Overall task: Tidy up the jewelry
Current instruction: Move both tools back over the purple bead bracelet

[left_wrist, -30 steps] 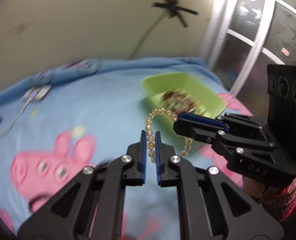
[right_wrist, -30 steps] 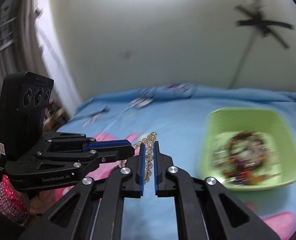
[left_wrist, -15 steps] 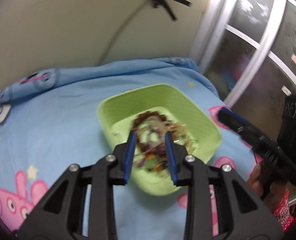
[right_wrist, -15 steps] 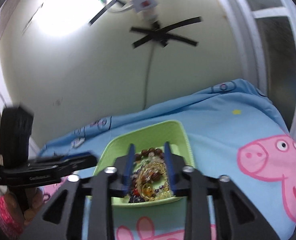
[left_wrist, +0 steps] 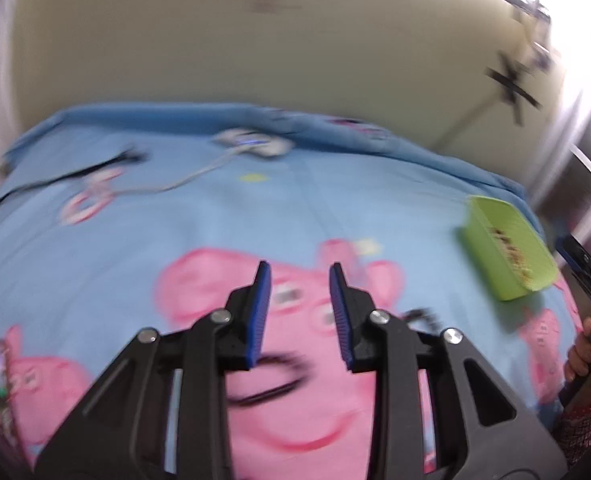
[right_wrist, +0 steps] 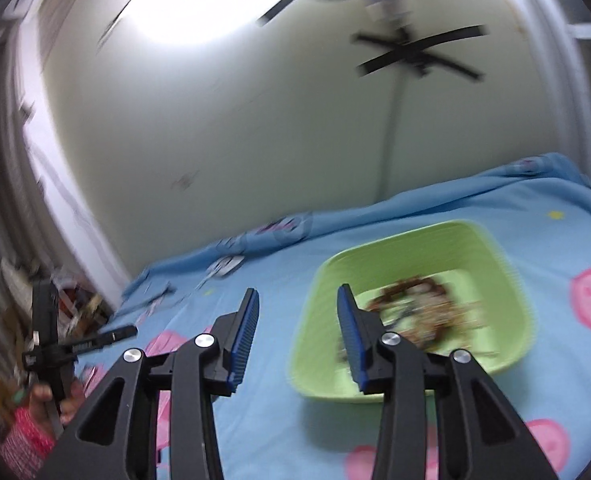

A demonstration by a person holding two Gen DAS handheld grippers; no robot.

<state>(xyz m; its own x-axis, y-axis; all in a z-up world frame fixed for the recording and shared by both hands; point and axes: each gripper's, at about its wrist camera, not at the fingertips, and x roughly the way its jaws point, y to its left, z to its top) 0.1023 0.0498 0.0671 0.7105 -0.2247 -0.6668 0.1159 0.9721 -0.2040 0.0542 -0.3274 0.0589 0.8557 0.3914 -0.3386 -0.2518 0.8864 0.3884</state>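
L gripper (left_wrist: 298,280), black w/ blue ribbed pads, has its jaws parted w/ nothing between them; it hangs over the light-blue bedsheet printed with pink cartoon pigs (left_wrist: 199,224), aimed down at a big pig face. R gripper (right_wrist: 298,308), same build, has just been opening its jaws; nothing sits between the pads, and behind the gap show sheet and the near-left rim of the lime-green rectangular plastic tray (right_wrist: 511,280). The tray rests on the sheet and holds the tangled pile of beaded jewelry, brown and amber (right_wrist: 419,312), blurred so single pieces can't be told apart. In the L wrist view the tray sits far off to the right of the L gripper, near the sheet's edge, w/ the other gripper just right of the tray, held by a hand w/ a red patterned sleeve. Left of the tray, toward the wall, lie a white charger block with cable (left_wrist: 251,144) and a black cord (left_wrist: 95,166). Behind the tray rises a cream wall w/ a black tape cross (right_wrist: 419,54).
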